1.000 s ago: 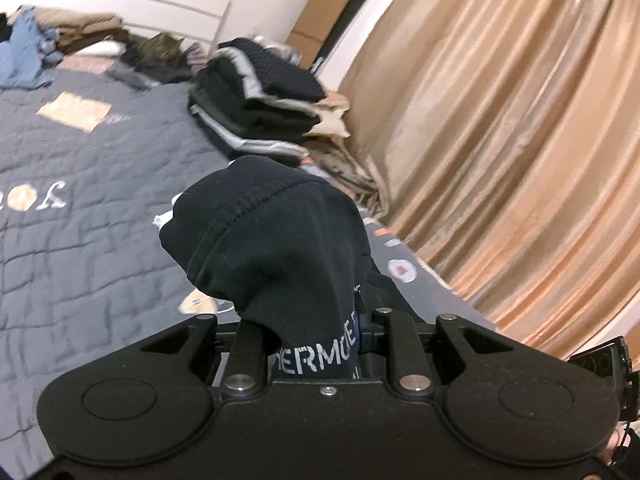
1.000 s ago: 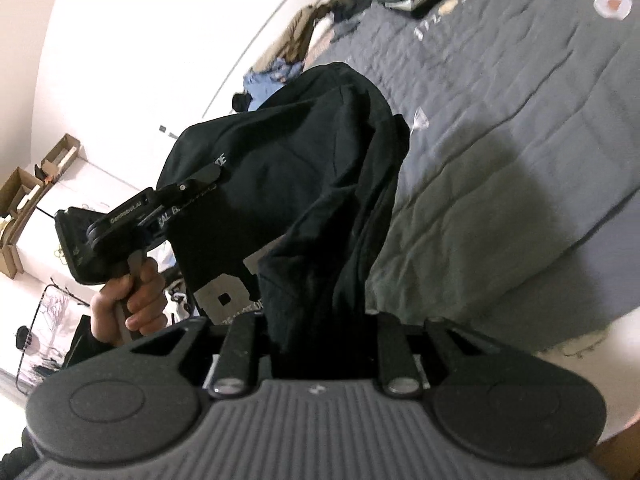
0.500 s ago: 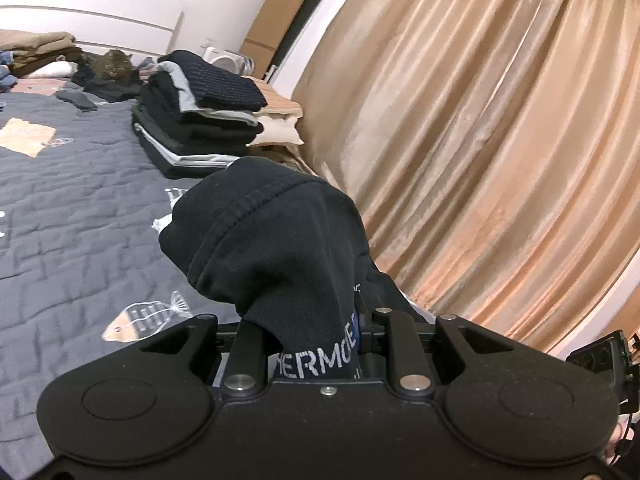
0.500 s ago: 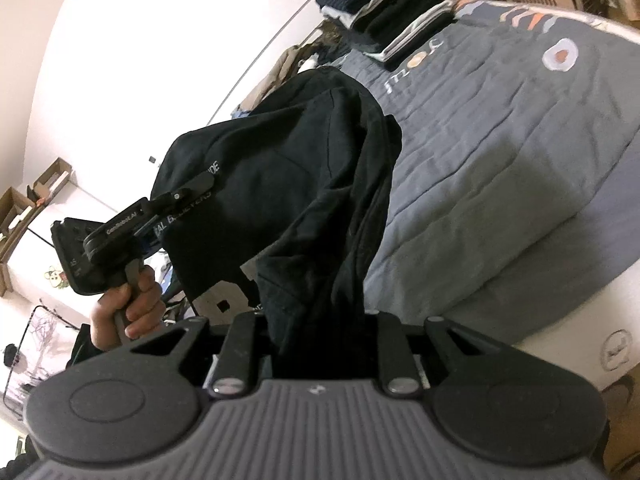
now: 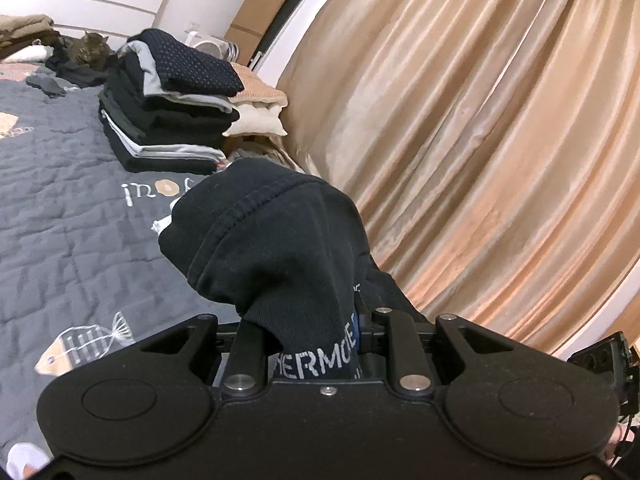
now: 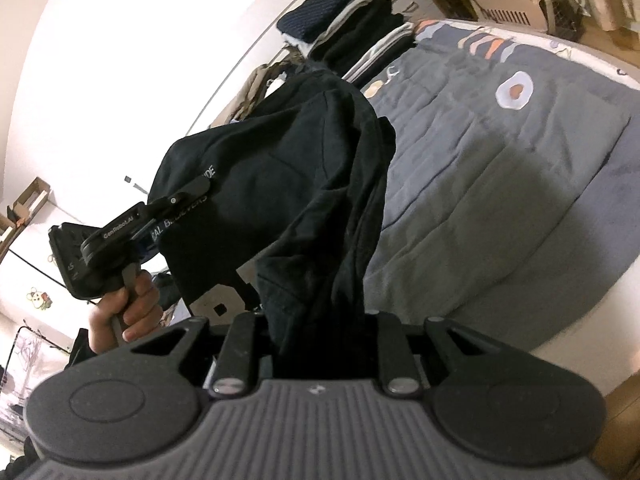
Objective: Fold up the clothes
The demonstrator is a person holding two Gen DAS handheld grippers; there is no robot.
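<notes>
Two grippers, one black garment (image 6: 288,184) held up above the bed (image 6: 520,200): left gripper (image 6: 200,186) and right gripper (image 6: 316,320) both clamp it. One folded stack (image 5: 168,100) at 11 o'clock.

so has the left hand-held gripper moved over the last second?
Yes. The stack of folded dark clothes has slid from upper centre toward the left and looms larger, so the left hand-held gripper swung right, toward it.

grippers: 2 (image 6: 200,186) (image 6: 316,344) | black garment: 1 (image 5: 272,240) | folded stack: 1 (image 5: 168,120) | cat: 1 (image 5: 90,50)
</notes>
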